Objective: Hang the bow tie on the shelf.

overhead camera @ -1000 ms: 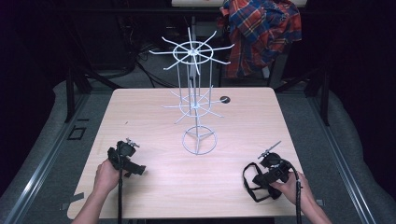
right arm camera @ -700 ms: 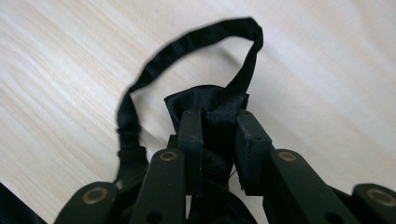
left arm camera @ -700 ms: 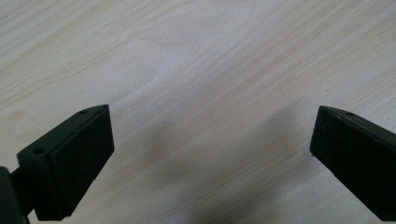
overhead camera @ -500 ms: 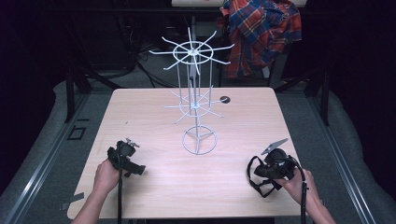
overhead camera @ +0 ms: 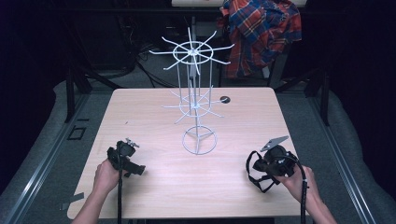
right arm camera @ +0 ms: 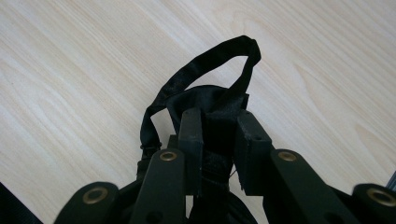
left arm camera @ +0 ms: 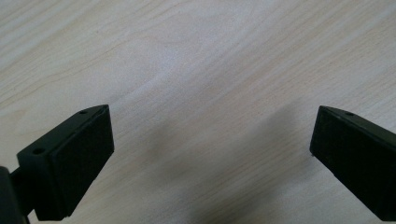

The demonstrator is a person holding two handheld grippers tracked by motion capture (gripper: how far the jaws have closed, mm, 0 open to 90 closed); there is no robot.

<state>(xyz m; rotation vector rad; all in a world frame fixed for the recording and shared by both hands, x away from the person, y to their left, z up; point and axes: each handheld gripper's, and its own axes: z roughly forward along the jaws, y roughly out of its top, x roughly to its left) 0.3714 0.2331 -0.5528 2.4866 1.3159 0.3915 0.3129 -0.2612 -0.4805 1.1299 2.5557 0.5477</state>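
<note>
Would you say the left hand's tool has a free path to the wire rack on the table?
Probably yes: the left tool is open and holds nothing, and bare table lies between it and the rack.

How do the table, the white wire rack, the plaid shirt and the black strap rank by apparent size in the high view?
1. Table, clearly largest.
2 and 3. White wire rack and plaid shirt: similar; the shirt hangs farther back and is cut off at the top, so no ranking.
4. Black strap, smallest, partly bunched in the right hand-held gripper.
</note>
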